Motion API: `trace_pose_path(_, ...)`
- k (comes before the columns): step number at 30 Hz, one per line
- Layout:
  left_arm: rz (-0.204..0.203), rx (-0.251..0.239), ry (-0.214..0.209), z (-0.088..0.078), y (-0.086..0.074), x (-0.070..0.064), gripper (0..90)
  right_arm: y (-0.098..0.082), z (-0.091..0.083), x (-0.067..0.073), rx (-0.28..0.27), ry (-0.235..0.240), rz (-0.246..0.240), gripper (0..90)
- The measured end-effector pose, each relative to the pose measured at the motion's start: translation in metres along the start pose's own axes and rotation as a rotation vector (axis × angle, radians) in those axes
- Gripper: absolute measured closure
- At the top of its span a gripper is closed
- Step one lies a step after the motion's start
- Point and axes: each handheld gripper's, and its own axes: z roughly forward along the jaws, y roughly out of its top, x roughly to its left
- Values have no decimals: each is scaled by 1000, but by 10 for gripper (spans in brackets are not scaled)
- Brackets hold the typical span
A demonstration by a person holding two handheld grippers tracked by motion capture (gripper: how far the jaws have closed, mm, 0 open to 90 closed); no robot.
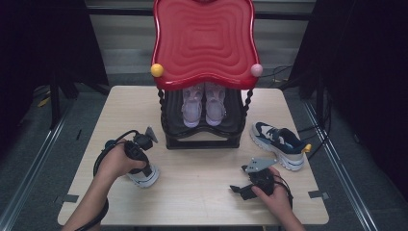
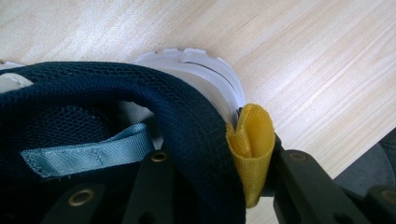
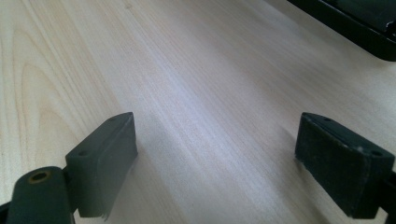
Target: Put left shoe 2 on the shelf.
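A pale wood-grain bench point(image 1: 192, 192) is shown from above, set on a grey floor point(image 1: 43, 159) between dark curtained sides, with metal rails along both edges and cables trailing at the right. At the far edge of the bench a black stand point(image 1: 202, 137) with twisted posts is placed, topped by a glossy red wavy tray point(image 1: 204, 41) that carries a yellow knob point(image 1: 157, 70) and a pink knob point(image 1: 257, 70) at its front corners. Beneath the tray a pair of pale lilac shoes point(image 1: 203, 103) is stored side by side, toes toward the viewer. To the right of the stand a navy-and-white sneaker point(image 1: 279, 143) with a yellow heel tab lies on the bench, well apart from both hands. The matching sneaker point(image 1: 144, 175) is found at the near left, its white sole resting on the bench and largely covered from above by the left hand. The left claw point(image 2: 212, 175) is closed on its heel: the navy mesh collar point(image 2: 187, 116) and the yellow heel loop point(image 2: 252, 144) are pinched between the jaws, one jaw inside the shoe and one behind it. The right claw point(image 3: 215, 158) is held spread wide just above bare wood at the near right, with nothing between its jaws; a black edge of the stand is seen at the upper right of its view.
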Motion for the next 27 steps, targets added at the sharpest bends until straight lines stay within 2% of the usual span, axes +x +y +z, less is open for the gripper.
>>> trace_pose_path(8,-4,5,-5,0,1,0,739,0,0,0,0,0,0,123)
trace_pose_path(15,16,5,12,-2,0,-3,750,0,0,0,0,0,0,123)
trace_pose_path(27,70,28,19,-23,2,-12,752,0,0,0,0,0,0,123)
